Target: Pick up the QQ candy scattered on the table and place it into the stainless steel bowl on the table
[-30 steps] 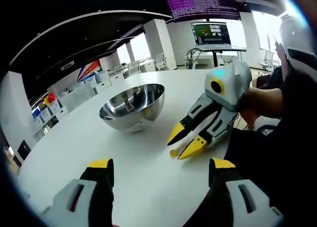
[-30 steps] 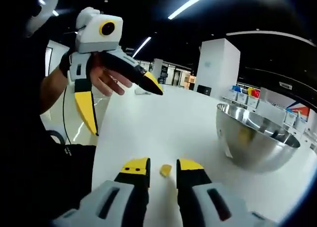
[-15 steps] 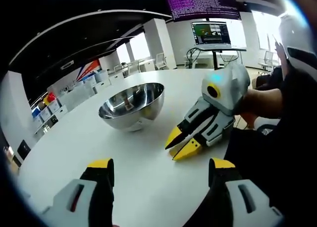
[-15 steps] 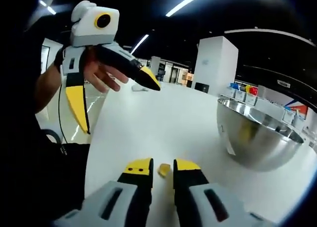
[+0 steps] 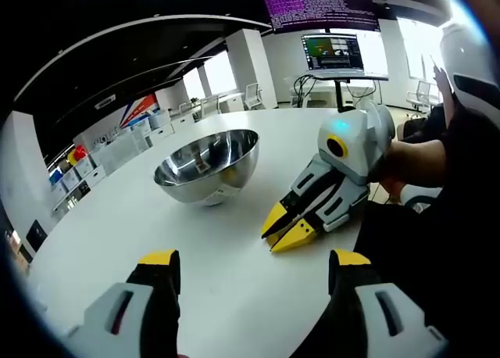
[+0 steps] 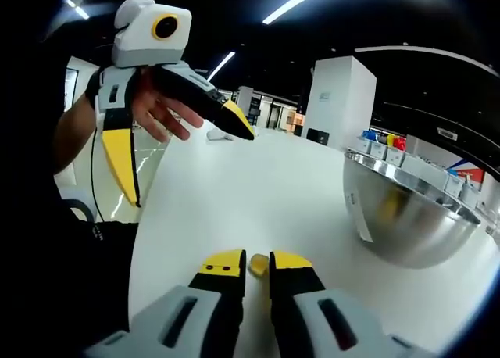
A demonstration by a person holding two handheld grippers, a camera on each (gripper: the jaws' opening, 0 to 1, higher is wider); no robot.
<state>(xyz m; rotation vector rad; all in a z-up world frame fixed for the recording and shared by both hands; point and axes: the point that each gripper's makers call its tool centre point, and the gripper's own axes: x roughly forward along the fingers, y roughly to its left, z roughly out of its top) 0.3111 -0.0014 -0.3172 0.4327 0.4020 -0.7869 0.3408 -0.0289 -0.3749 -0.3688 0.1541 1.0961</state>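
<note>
Now my right gripper [image 6: 258, 261] pinches a yellow candy [image 6: 257, 265] between narrow jaws on the white table [image 6: 273, 194]; bowl [image 6: 410, 217] ahead right. My left gripper [image 5: 246, 266] gapes wide in a bright office.

That stainless steel bowl [image 5: 207, 169] is polished metal, mirror-shiny, throwing reflections all over. The table [image 6: 258, 194] top is smooth white with a soft sheen. The right gripper [image 6: 257, 266] looks like hard plastic, matte black jaws with glossy yellow tips, and the QQ candy [image 6: 257, 265] looks yellow and slightly translucent
</note>
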